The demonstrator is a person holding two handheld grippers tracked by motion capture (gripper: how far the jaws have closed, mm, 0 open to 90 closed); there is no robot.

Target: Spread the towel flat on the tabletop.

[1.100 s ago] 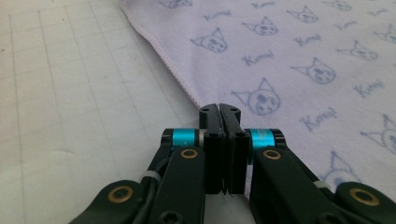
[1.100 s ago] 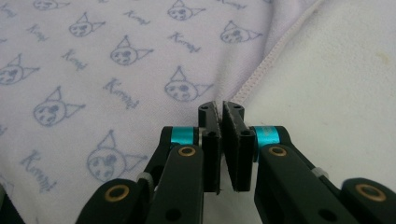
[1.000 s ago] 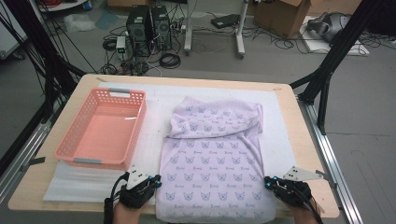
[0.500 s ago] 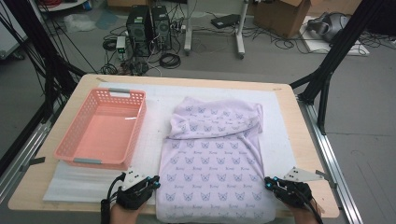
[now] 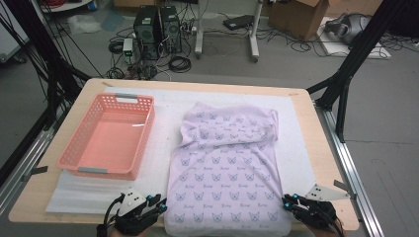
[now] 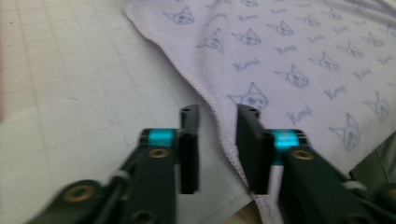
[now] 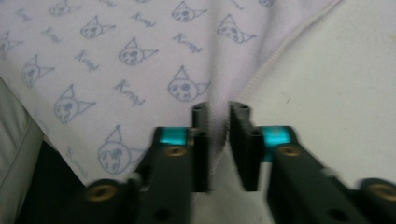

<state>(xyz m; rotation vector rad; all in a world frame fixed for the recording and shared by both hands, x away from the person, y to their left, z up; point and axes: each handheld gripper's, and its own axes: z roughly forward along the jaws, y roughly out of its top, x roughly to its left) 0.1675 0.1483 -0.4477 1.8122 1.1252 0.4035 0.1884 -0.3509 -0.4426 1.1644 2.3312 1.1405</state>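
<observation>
Straddling the near hem, both tools sit at the bench [image 5: 59, 197] front edge: left tool [image 5: 143, 210] at 7 o'clock, right tool [image 5: 301, 207] at 5. Garment [image 5: 227, 168], lilac with cat print, lies flat mid-bench on a white mat [image 5: 163, 148], top part folded back. Left tool [image 6: 217, 140] is part open, hem edge running between the jaws, nothing pinched. Right tool [image 7: 219, 140] is narrower, fabric fold inside the gap, likely closing to grip. Probably set for a fold away toward 12. Pink basket [image 5: 74, 163] at 9 stands well clear; hem overhangs the front edge.
</observation>
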